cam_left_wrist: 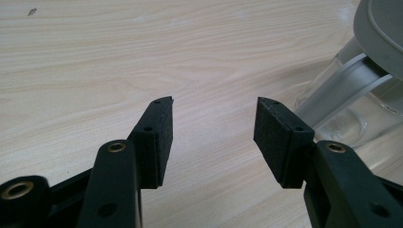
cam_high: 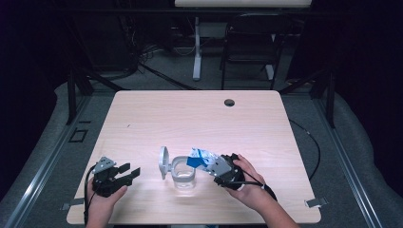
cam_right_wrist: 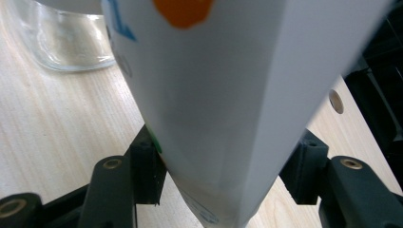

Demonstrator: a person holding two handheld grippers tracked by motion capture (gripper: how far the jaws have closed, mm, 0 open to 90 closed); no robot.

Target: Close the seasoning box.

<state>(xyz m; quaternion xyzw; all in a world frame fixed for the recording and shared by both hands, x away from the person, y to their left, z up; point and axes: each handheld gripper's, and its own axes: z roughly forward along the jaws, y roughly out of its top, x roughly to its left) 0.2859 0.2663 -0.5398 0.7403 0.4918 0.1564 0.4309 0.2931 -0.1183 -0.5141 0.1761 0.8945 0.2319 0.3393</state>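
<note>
A clear glass jar (cam_high: 183,173) stands near the table's front edge, its grey hinged lid (cam_high: 164,161) swung up and open on its left. My right gripper (cam_high: 210,165) is shut on a white and blue carton (cam_high: 202,158), which is tilted with its top over the jar's mouth. In the right gripper view the carton (cam_right_wrist: 228,95) sits squeezed between both pads, with the jar (cam_right_wrist: 62,42) beyond it. My left gripper (cam_high: 130,172) rests open to the left of the jar, nothing between its jaws. Its own view shows the left gripper (cam_left_wrist: 214,123) apart from the jar (cam_left_wrist: 351,109) and lid (cam_left_wrist: 380,28).
The light wooden table (cam_high: 199,118) has a round cable hole (cam_high: 229,102) near its far edge. Behind the table stand a dark folding chair (cam_high: 252,42) and a white desk leg (cam_high: 196,52). A black cable (cam_high: 311,142) trails off the right side.
</note>
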